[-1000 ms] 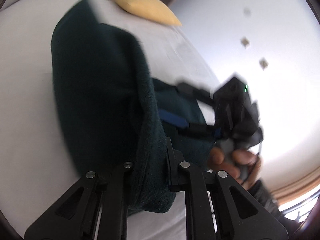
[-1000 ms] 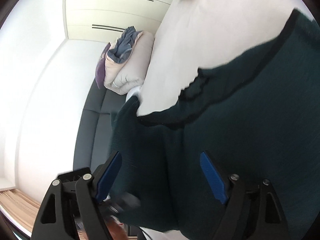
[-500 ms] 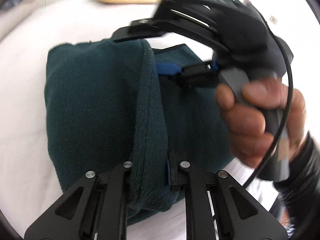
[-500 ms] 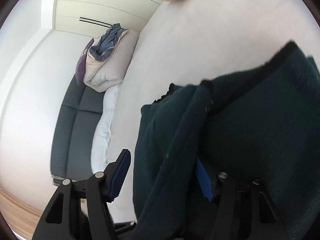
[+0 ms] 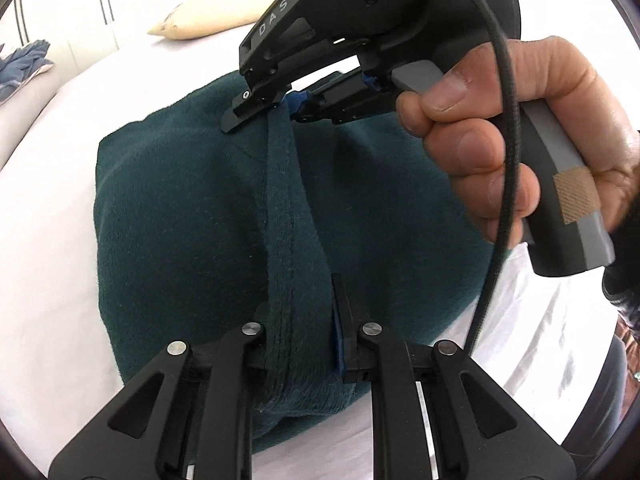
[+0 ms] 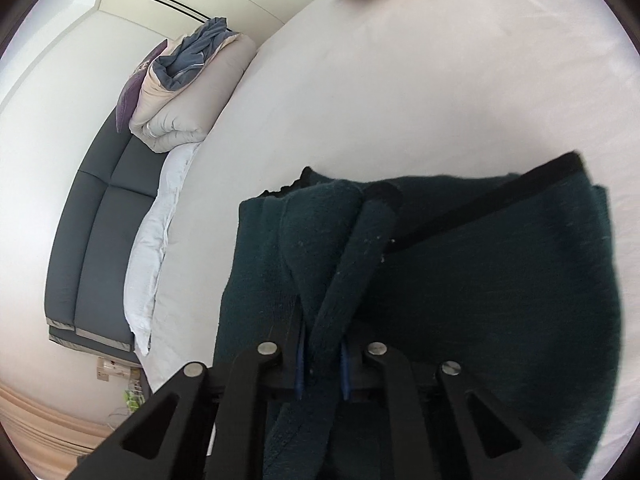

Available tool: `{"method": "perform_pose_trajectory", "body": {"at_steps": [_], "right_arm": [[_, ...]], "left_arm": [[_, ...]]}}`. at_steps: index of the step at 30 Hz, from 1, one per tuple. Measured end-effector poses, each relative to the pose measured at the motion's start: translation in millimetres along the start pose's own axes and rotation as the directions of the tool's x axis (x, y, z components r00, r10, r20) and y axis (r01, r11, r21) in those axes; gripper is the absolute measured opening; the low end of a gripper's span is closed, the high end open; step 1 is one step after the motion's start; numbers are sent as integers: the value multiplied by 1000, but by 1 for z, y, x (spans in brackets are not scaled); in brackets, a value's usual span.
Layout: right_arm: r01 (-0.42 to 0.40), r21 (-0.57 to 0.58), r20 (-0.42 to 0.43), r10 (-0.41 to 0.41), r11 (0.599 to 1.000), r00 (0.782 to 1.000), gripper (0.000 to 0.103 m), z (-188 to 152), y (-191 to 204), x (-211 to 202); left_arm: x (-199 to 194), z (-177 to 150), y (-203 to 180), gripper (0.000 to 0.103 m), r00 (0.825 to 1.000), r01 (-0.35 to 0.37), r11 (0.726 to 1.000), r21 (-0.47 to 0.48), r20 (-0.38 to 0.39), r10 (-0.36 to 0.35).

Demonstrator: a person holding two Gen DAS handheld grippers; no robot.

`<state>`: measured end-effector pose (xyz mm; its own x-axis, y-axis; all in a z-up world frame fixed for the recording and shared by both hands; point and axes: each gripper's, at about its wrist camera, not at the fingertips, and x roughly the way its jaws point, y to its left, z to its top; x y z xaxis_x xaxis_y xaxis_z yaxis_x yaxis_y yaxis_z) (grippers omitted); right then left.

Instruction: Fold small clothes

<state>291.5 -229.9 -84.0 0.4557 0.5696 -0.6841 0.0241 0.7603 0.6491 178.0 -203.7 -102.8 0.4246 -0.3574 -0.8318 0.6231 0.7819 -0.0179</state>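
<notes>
A dark green knitted garment (image 5: 180, 220) lies on the white bed (image 5: 48, 200), with a thick folded edge raised along its middle. My left gripper (image 5: 300, 344) is shut on the near end of that folded edge. My right gripper (image 5: 288, 106), held in a hand, is shut on the far end of the same edge. In the right wrist view the right gripper (image 6: 322, 360) pinches a bunched fold of the garment (image 6: 500, 280), whose black trim runs across the top.
A yellow pillow (image 5: 212, 20) lies at the head of the bed (image 6: 400, 80). A rolled duvet with blue cloth (image 6: 188, 88) sits on a grey sofa (image 6: 100, 220) beside the bed. The holder's white shirt (image 5: 540, 340) is at the right.
The right gripper has closed on the garment's folded edge. Both grippers have lowered the garment toward the bed, and the right hand has come close to the left wrist camera.
</notes>
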Motion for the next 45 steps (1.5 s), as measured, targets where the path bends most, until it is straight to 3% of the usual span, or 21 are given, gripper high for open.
{"method": "perform_pose_trajectory", "body": {"at_steps": [5, 8, 13, 17, 21, 22, 23, 30, 34, 40, 42, 43, 44, 45], "right_arm": [[6, -18, 19, -6, 1000, 1000, 13, 5, -9, -24], [11, -11, 25, -11, 1000, 1000, 13, 9, -24, -42], [37, 4, 22, -37, 999, 999, 13, 13, -54, -63], [52, 34, 15, -53, 998, 999, 13, 17, -77, -65], [48, 79, 20, -50, 996, 999, 13, 20, -94, -59], [38, 89, 21, -40, 995, 999, 13, 20, -96, -59], [24, 101, 21, -26, 995, 999, 15, 19, -98, -59], [-64, 136, 29, 60, 989, 998, 45, -13, -92, -80], [-50, 110, 23, 48, 993, 999, 56, -44, -75, -91], [-27, 69, -31, 30, 997, 999, 56, -94, -48, -90], [9, 41, -42, -7, 999, 999, 43, -102, -45, -86], [40, 23, -50, -39, 999, 998, 27, -105, -45, -82], [59, 26, -48, -57, 998, 997, 18, -107, -47, -81], [50, 53, -35, -49, 997, 998, 16, -108, -54, -84]], "left_arm": [[-16, 1, 4, 14, 999, 47, 999, 28, 23, -48], [-17, 11, -12, 14, 997, 72, 996, 48, 24, -73], [-5, 18, -13, 14, 996, 89, 994, 63, 20, -90], [11, 21, 6, 16, 996, 91, 995, 32, 6, -91], [7, 21, 15, 36, 993, 121, 992, 20, -4, -121], [4, 20, 14, 58, 991, 136, 990, 25, -10, -136], [-2, 14, 18, 68, 988, 154, 988, 25, -21, -153], [-65, -38, 85, 69, 972, 236, 972, -17, 19, -235], [-89, -52, 142, 69, 979, 194, 976, -100, 88, -185], [-76, -47, 188, 69, 990, 133, 973, -189, 81, -119], [-67, -42, 196, 69, 993, 116, 974, -195, 56, -107], [-63, -43, 202, 69, 994, 104, 974, -200, 39, -99], [-61, -44, 201, 69, 994, 105, 973, -204, 36, -99], [-65, -49, 209, 69, 994, 108, 972, -207, 38, -102]]}}
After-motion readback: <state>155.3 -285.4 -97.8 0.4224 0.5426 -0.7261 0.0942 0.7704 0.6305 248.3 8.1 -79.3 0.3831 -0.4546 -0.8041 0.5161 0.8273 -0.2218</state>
